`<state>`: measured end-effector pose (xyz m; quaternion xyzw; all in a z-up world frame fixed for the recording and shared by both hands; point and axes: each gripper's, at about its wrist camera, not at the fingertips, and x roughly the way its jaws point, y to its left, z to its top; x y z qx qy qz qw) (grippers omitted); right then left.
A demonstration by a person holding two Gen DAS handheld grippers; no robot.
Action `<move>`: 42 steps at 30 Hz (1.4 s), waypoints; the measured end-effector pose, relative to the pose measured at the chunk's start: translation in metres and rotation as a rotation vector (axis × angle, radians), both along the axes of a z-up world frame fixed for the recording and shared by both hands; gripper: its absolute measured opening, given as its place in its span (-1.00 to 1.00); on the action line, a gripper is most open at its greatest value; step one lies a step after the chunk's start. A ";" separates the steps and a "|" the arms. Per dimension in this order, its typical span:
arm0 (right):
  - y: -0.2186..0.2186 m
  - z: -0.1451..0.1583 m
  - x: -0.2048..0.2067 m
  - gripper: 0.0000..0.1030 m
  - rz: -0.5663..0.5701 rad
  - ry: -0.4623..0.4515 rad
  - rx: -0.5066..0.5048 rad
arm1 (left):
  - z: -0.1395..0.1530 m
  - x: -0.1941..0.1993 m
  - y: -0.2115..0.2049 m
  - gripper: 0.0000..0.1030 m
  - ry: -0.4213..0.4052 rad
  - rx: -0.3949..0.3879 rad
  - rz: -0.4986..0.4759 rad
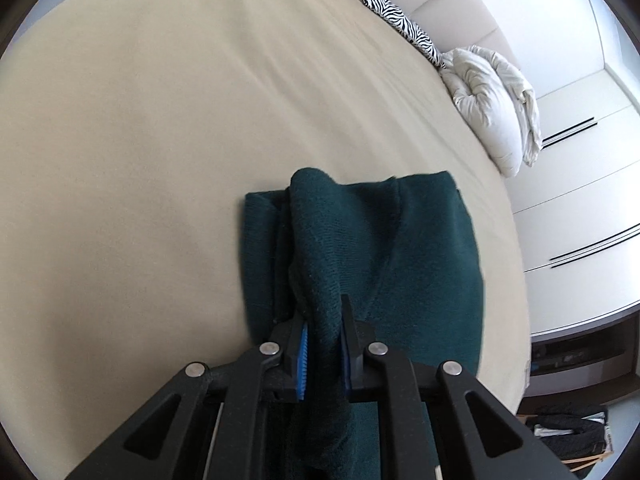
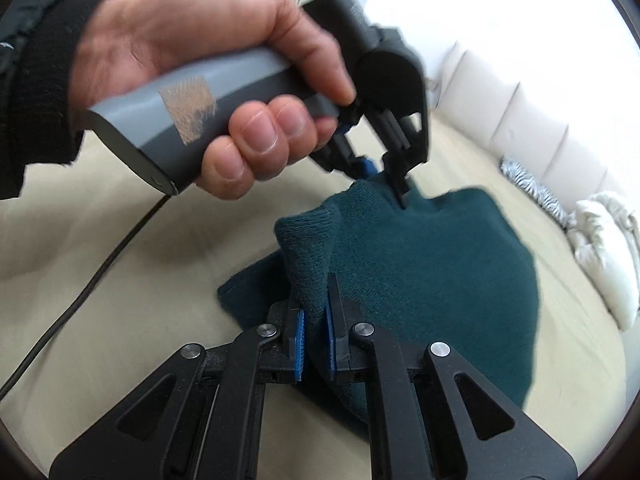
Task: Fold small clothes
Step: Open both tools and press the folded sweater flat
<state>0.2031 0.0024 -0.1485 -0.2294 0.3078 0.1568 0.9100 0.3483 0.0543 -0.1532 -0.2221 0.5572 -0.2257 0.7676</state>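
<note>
A dark green knitted garment (image 1: pixel 404 248) lies partly folded on the beige bed sheet (image 1: pixel 160 120). My left gripper (image 1: pixel 323 320) is shut on a raised fold of the garment and lifts it above the rest. In the right wrist view, my right gripper (image 2: pixel 314 308) is shut on a ribbed edge of the same garment (image 2: pixel 432 272). The left gripper (image 2: pixel 384 184), held by a hand (image 2: pixel 208 80), grips the cloth just beyond it. The part of the garment under both grippers is hidden.
A white crumpled pillow (image 1: pixel 496 108) and a zebra-print cushion (image 1: pixel 404 24) lie at the padded headboard. White wardrobe doors (image 1: pixel 580 200) stand beyond the bed's right edge. A black cable (image 2: pixel 80 292) trails over the sheet. Beige sheet (image 2: pixel 120 248) extends to the left.
</note>
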 end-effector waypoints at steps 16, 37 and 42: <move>-0.068 0.032 -0.028 -0.67 -0.015 0.248 0.472 | 0.030 -0.028 0.012 -0.23 -0.130 0.187 0.098; -0.281 -0.030 0.049 -0.12 -0.296 0.566 1.165 | -0.004 -0.067 -0.033 -0.29 -0.353 0.271 0.033; -0.285 0.024 0.080 -0.12 -0.238 0.518 1.180 | -0.008 -0.071 -0.032 -0.29 -0.380 0.262 0.052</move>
